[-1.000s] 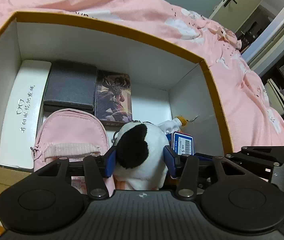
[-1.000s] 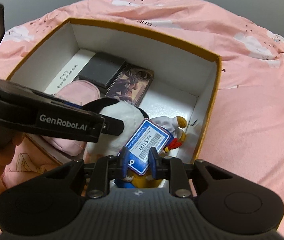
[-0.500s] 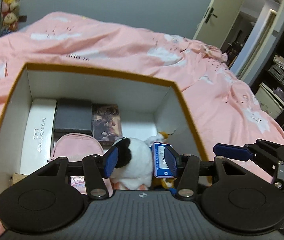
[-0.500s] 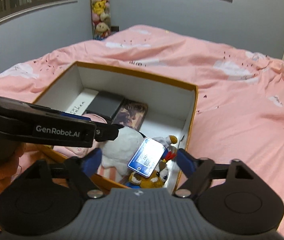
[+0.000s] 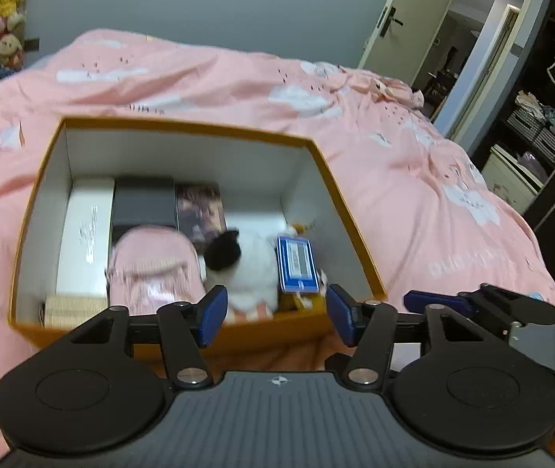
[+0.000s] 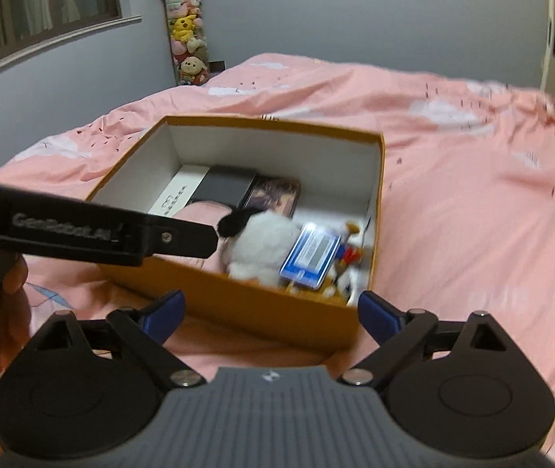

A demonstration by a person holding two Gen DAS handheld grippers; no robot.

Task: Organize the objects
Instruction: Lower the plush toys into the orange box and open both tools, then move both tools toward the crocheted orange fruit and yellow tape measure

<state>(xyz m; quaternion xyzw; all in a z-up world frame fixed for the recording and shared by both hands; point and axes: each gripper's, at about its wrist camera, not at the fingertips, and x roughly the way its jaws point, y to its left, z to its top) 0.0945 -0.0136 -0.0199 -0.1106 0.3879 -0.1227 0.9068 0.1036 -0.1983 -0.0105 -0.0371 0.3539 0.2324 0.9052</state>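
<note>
An orange box with white inner walls lies on the pink bed. Inside it rest a white-and-black plush, a blue price tag on a small toy, a pink pouch, a white case, a dark grey box and a picture card. My left gripper hovers before the box's near wall, jaws opening, nothing between them. My right gripper is also back from the box, jaws opening wide and empty. The plush and tag lie free.
The pink duvet spreads around the box on all sides. An open door and dark shelves stand at the right. A column of plush toys stands in the far corner. A hand holds the left gripper's handle.
Both grippers have drawn back and up out of the box. The right one let go of the blue tag and the left one released the plush; both opened.
</note>
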